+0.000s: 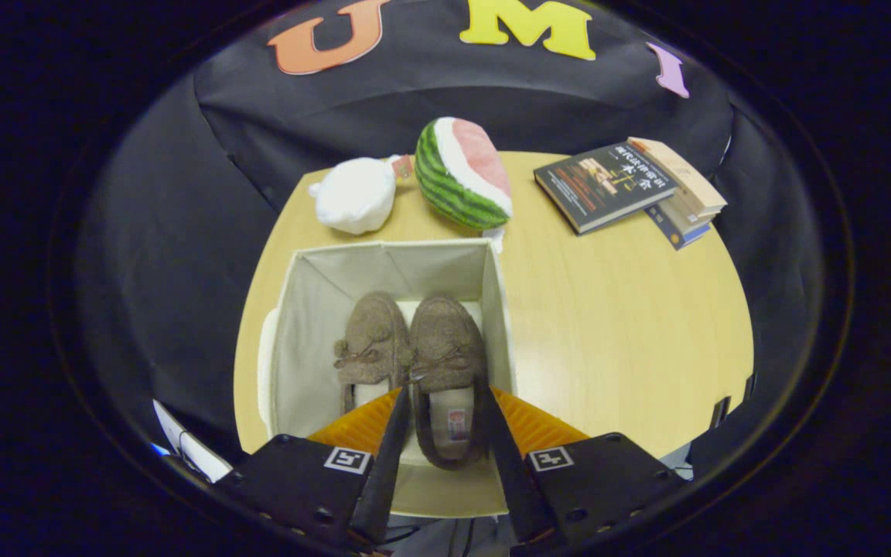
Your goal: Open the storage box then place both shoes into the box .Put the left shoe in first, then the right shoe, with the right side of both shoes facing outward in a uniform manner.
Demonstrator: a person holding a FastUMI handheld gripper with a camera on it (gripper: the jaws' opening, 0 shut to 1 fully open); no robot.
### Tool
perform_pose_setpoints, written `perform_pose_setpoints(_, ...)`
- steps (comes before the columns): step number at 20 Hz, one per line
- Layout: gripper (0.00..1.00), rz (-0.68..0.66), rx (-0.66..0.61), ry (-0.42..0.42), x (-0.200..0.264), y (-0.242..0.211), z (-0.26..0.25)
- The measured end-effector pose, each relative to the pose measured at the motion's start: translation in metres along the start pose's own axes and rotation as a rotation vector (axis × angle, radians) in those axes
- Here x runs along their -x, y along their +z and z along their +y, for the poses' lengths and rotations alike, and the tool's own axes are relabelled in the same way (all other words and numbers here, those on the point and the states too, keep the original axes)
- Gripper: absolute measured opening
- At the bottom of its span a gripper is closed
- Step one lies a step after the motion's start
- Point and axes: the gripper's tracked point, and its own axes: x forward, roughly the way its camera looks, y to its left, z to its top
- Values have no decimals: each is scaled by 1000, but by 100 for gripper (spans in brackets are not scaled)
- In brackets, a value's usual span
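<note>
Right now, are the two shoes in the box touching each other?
Touching: the gripper view shows the left shoe and right shoe pressed side by side, no gap, inside the storage box.

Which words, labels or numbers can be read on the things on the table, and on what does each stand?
Top book: cover print, too blurred to read.
Shoe between the fingers: insole tag, too small to read.
Gripper: fingers flank its heel, contact unclear; coded squares, no words.

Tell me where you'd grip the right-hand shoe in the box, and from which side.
Grip the right-hand shoe across its heel opening, coming from above: the box walls block the sides, and the other shoe sits against it. The gripper already straddles that heel, fingers apparently not pressing.
</note>
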Motion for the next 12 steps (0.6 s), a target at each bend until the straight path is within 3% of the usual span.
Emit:
perform_pose_setpoints(4, 69, -141, -4, 26, 64, 9, -16)
perform_pose_setpoints(9, 96, -340, 16, 37, 146, 25, -41)
perform_pose_setpoints(12, 97, -459, 6, 17, 194, 35, -60)
